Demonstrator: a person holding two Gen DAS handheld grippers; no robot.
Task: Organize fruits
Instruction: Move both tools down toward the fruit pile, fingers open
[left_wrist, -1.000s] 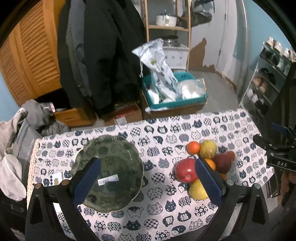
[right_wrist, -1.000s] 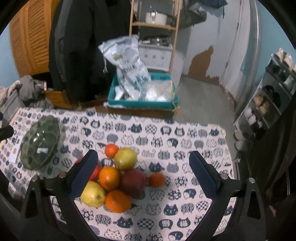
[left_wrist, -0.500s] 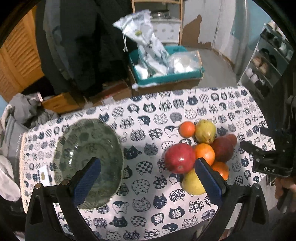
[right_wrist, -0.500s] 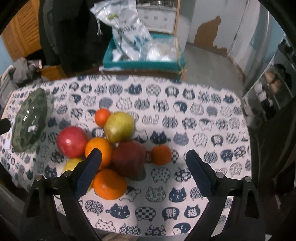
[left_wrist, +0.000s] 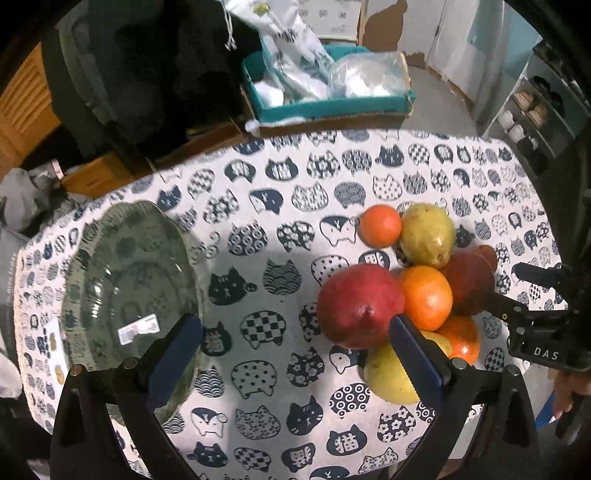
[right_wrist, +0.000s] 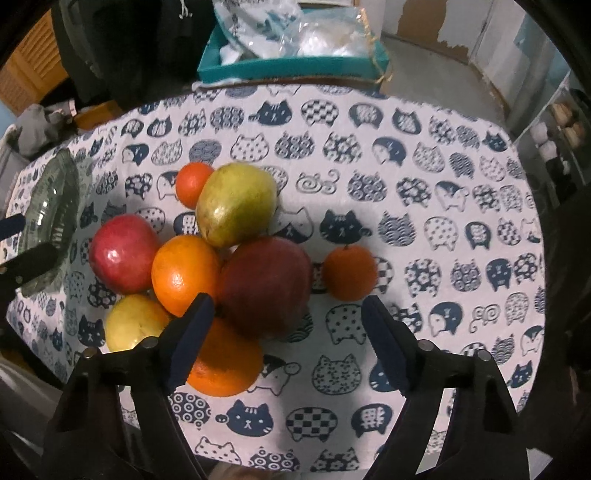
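Note:
A pile of fruit lies on the cat-print tablecloth (left_wrist: 280, 206): a red pomegranate (left_wrist: 360, 306), oranges (left_wrist: 426, 297), a green-yellow fruit (left_wrist: 428, 236), a small tangerine (left_wrist: 380, 225) and a yellow fruit (left_wrist: 391, 373). An empty green glass bowl (left_wrist: 125, 280) sits to the left. My left gripper (left_wrist: 291, 328) hangs open above the cloth between bowl and pile. My right gripper (right_wrist: 287, 306) hovers over the pile with its jaws closing. A dark red fruit (right_wrist: 266, 288) lies below and between them, untouched. A lone tangerine (right_wrist: 349, 273) sits beside that fruit.
A teal crate (left_wrist: 332, 107) with plastic bags stands on the floor behind the table. Dark coats hang at the back left, and a shoe rack (left_wrist: 532, 107) stands at the right. The table's near edge runs just under both grippers.
Both grippers have sunk toward the table and tipped further down, so the fruit and bowl look larger. The right jaws have narrowed. Nothing was taken hold of.

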